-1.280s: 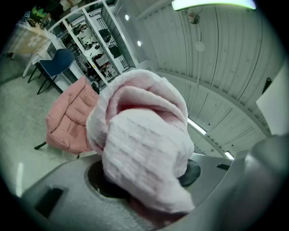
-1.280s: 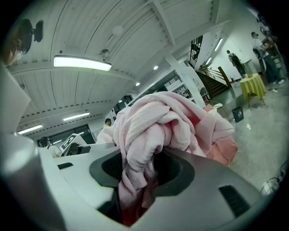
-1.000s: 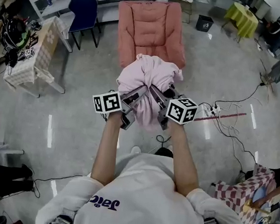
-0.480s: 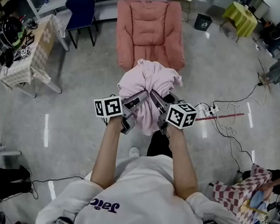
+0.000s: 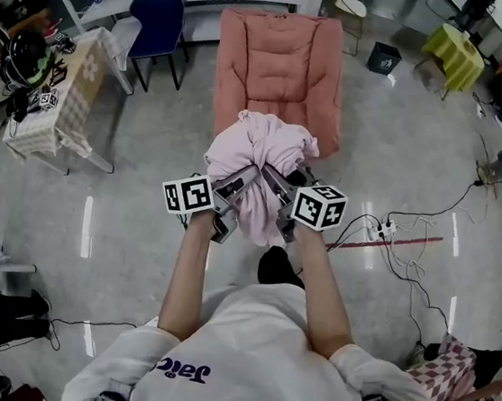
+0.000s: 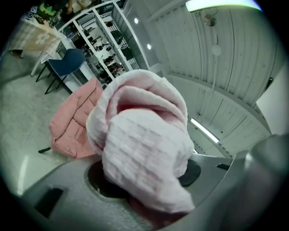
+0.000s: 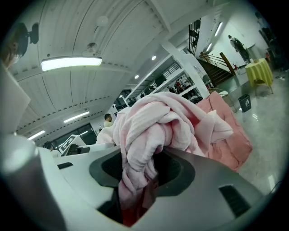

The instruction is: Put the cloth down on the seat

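Left gripper [image 5: 237,187] and right gripper [image 5: 277,185] side by side, fingers of both clamped on the bunched pink cloth [image 5: 259,146], held in the air over the floor [image 5: 139,227]. Pink seat [image 5: 282,58] just beyond, blue chair [image 5: 159,13] further left.

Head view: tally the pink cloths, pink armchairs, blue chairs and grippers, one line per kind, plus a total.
Pink cloth: 1
Pink armchair: 1
Blue chair: 1
Grippers: 2, the left gripper and the right gripper
Total: 5
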`<control>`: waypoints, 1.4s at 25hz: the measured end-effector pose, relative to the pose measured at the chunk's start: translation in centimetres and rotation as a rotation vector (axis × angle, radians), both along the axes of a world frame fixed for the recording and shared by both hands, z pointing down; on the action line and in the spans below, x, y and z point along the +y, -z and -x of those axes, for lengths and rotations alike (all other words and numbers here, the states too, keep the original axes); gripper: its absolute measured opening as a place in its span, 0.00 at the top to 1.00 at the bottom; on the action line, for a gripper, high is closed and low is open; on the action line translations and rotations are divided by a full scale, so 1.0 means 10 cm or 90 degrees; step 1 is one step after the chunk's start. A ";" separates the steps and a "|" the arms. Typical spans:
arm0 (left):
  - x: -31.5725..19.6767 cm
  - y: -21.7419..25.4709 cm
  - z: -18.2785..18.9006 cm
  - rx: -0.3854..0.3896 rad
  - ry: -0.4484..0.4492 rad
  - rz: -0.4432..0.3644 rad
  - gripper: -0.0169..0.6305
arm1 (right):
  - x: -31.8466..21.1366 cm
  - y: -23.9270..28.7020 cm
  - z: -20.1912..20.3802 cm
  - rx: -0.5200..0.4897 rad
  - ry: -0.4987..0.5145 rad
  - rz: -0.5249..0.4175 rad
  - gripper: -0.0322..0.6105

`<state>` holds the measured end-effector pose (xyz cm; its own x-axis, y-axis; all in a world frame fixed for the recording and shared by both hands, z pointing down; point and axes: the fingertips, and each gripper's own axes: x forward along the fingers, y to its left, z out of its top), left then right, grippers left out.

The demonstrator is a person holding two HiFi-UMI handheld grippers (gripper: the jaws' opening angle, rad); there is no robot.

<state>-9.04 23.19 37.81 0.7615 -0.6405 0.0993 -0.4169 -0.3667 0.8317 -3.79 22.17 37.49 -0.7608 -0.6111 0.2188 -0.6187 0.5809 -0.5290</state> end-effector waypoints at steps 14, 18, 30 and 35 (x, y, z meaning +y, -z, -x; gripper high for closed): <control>-2.14 0.15 -0.91 -0.023 0.016 0.003 0.61 | -2.17 0.12 -0.90 -0.025 0.023 0.014 0.67; -2.27 0.05 -0.95 -0.038 0.010 0.012 0.61 | -2.30 0.00 -0.95 -0.039 0.017 0.024 0.67; -3.08 -0.24 -0.86 -0.035 0.004 0.026 0.61 | -3.11 -0.29 -0.86 -0.031 0.011 0.043 0.66; -3.61 -0.33 -0.76 -0.029 -0.003 0.045 0.61 | -3.64 -0.37 -0.76 -0.020 0.001 0.067 0.66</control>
<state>-1.43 -12.90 41.10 0.7582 -0.6271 0.1786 -0.4528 -0.3093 0.8362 3.79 -14.21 41.20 -0.7696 -0.5843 0.2577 -0.5997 0.5226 -0.6060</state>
